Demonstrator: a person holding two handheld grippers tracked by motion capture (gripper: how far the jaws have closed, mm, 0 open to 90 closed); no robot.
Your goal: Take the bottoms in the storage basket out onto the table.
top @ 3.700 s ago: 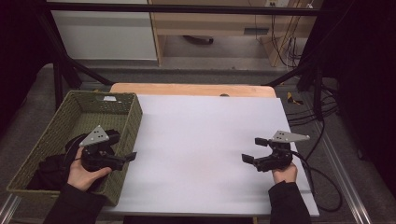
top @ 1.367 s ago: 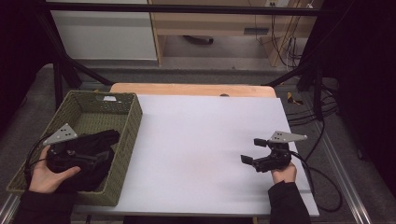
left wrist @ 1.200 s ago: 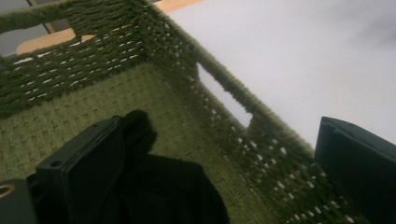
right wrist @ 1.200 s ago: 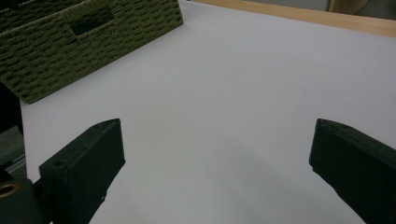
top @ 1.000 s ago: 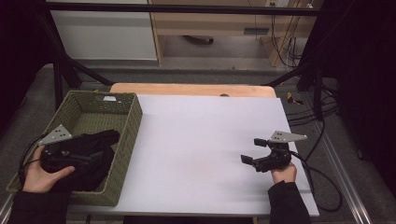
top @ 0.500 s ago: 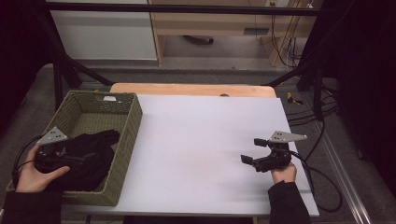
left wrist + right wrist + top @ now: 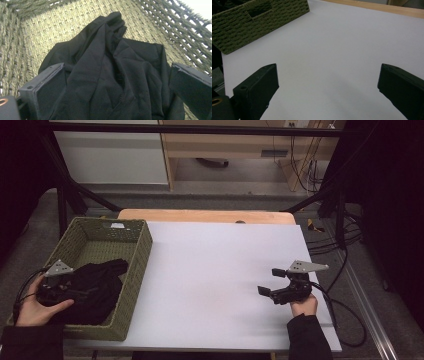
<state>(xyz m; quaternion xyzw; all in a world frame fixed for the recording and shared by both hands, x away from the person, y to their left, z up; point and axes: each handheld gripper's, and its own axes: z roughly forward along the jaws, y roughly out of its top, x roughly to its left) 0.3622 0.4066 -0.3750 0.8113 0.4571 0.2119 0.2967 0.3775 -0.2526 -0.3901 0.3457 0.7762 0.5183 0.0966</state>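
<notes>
Left tongs (image 7: 117, 100) drawn back; black cloth (image 7: 112, 75) between jaws.

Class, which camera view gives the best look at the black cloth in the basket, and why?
The left gripper view: the black cloth lies close up between the open jaws, folds and seam plain. The high view shows the cloth as a small dark heap in the basket. The right gripper view shows the basket's outer wall.

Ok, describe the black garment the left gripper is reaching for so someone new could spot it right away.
Start at the white table; on its left edge sits an olive woven basket. Inside it, at the near end, lies a crumpled black garment, with the left gripper over it, jaws open to either side of its folds. It is the one dark, soft thing in the basket.
</notes>
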